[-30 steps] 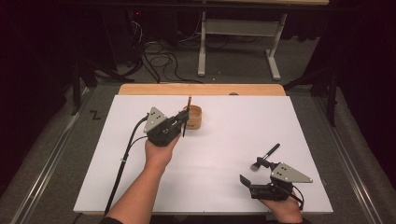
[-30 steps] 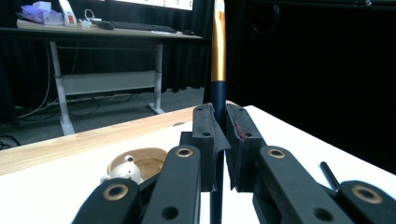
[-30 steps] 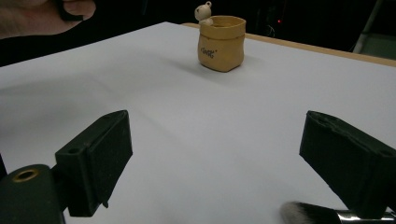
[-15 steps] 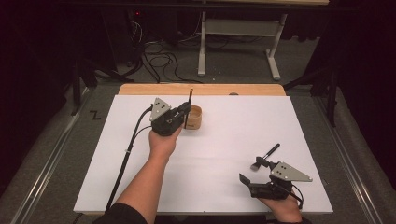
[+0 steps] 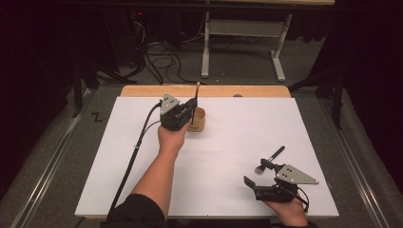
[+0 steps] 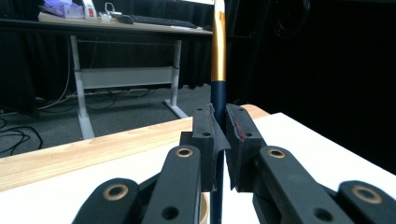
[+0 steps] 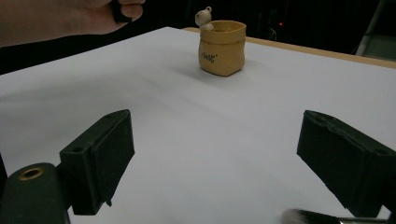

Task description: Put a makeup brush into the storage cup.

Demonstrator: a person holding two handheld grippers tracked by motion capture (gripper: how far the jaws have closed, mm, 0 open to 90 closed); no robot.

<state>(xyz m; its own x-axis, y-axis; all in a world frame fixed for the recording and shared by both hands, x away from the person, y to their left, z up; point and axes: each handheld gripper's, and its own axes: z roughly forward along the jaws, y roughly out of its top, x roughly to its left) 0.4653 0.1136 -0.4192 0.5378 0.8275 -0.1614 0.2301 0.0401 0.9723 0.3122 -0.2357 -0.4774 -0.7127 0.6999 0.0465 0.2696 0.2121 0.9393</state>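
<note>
My left gripper (image 5: 191,109) is shut on a slim brush (image 5: 196,97) with a dark blue handle and a gold band, held upright. The brush (image 6: 218,60) rises between the pads (image 6: 240,135) of the left gripper (image 6: 223,140), and its lower end hangs at the mouth of a small tan pot (image 5: 197,120). The pot (image 7: 222,46) has a little bear figure on its rim. My right gripper (image 5: 256,174) rests near the front right of the table, jaws wide apart, nothing between them. A black make-up brush (image 5: 271,158) lies just beyond it, its bristles (image 7: 308,217) by the right gripper (image 7: 215,158).
A white sheet (image 5: 228,190) covers the wooden table (image 5: 142,90). The left gripper's cable (image 5: 133,156) trails over the sheet's left half. A desk frame (image 5: 242,28) and loose cables stand on the floor beyond the far edge.
My left hand has carried the upright brush away from the person, towards the far edge and up to the pot. The right gripper has stayed where it was.
</note>
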